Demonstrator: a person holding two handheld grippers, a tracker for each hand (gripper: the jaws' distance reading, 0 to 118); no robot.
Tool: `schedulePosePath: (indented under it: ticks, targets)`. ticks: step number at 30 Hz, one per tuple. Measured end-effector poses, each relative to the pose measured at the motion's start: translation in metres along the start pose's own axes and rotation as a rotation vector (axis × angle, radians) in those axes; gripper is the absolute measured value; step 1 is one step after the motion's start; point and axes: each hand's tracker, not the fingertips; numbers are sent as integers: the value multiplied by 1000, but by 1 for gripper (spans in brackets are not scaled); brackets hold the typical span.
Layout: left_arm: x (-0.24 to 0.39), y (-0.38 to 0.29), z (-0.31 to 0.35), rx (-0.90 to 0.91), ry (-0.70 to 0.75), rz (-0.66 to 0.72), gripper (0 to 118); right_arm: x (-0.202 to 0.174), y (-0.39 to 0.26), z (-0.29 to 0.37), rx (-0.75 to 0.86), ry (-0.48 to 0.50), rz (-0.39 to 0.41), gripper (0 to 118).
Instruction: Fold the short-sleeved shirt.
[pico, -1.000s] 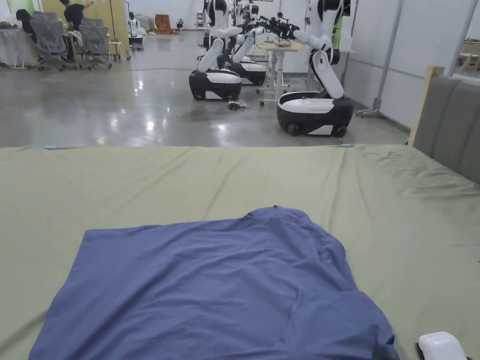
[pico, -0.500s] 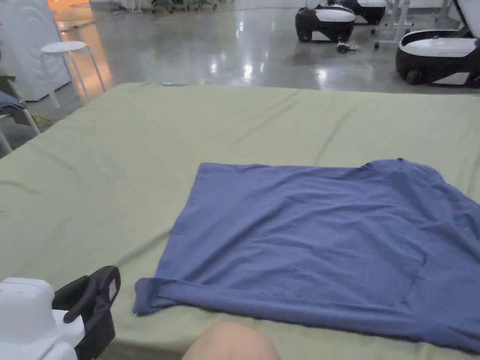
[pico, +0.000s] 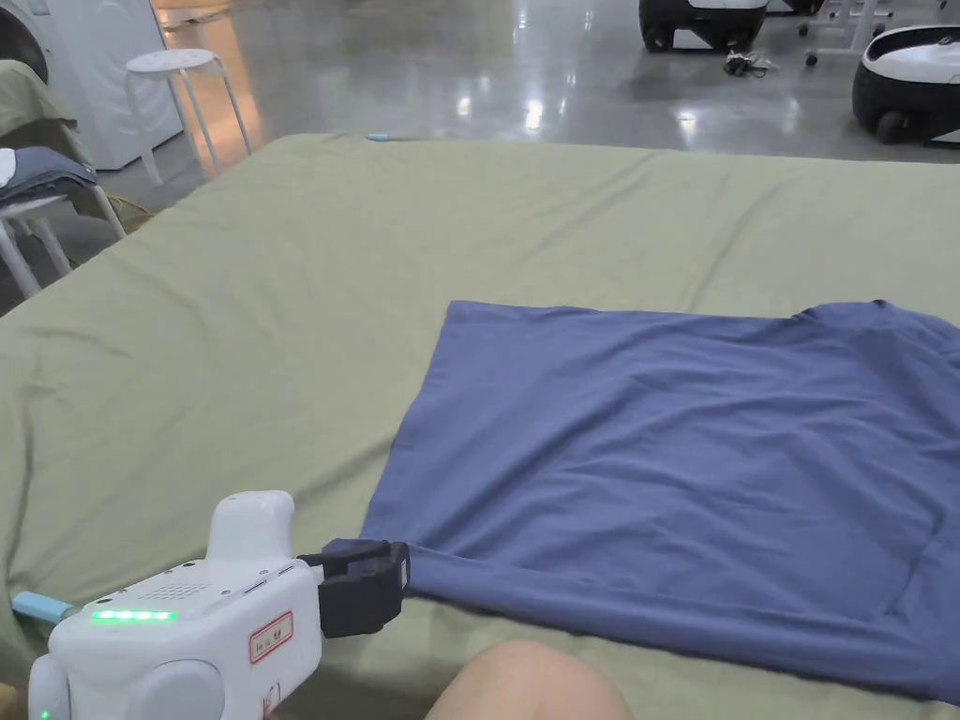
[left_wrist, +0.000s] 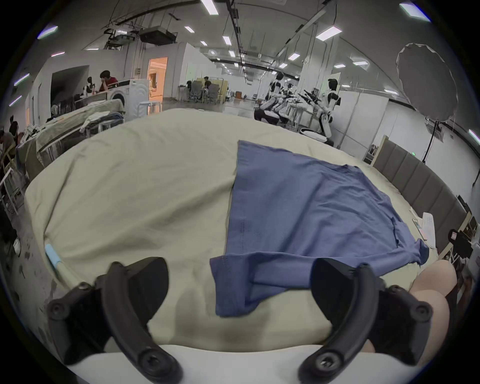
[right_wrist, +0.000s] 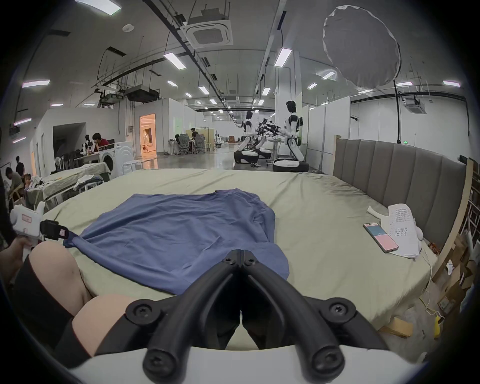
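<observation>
We see the blue shirt spread flat on the bed, lying toward the bed's near edge. Our left gripper sits at the shirt's near left corner, its jaws wide apart on either side of the folded-over hem, neither pressing on it. Our right gripper hovers over the shirt's near right edge, jaws together with nothing between them. A phone rests on the bed beside the headboard.
</observation>
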Motion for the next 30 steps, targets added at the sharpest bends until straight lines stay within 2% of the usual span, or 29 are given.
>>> schedulePosePath:
  ticks: [2,3,4,11,14,16,17,18,19,20,21,25,27,28,29,30]
  targets:
    - [1,-1,-7,-10,-12,-3,65,0,-3,-3,-14,3,7,0]
    - [1,-2,-11,-18,-13,-13,39,0,-4,-5,-22,5,7,0]
    - [3,-4,-11,-24,-7,-25,5,-1,-4,-6,-29,7,4,0]
    - [15,-8,12,75,8,-129,2,12,-16,-15,-71,-2,1,0]
    - [17,-2,23,98,-1,-117,2,20,-24,-21,-122,-86,17,1]
    - [18,0,29,106,-12,-102,2,29,-28,-26,-150,-145,-34,14]
    - [19,0,30,106,-12,-98,2,36,-29,-28,-171,-153,-68,14]
    - [19,-1,31,107,-13,-92,2,46,-36,-36,-217,-143,-84,40]
    - [19,-1,32,108,-16,-87,2,51,-38,-42,-264,-138,-104,84]
    - [19,-2,32,107,-19,-87,2,54,-40,-47,-289,-141,-109,107]
    - [19,-3,32,106,-17,-91,2,56,-41,-50,-282,-140,-101,115]
    - [18,-2,29,99,-7,-108,2,62,-49,-73,-281,-114,-55,112]
    - [18,-2,27,94,-5,-106,2,55,-45,-85,-314,-66,-61,108]
    - [17,-3,24,92,-2,-107,2,57,-47,-92,-331,-43,-67,95]
    - [16,-4,21,87,2,-111,2,58,-50,-100,-368,-16,-66,69]
    - [15,-5,19,84,6,-115,2,56,-52,-107,-415,1,-51,36]
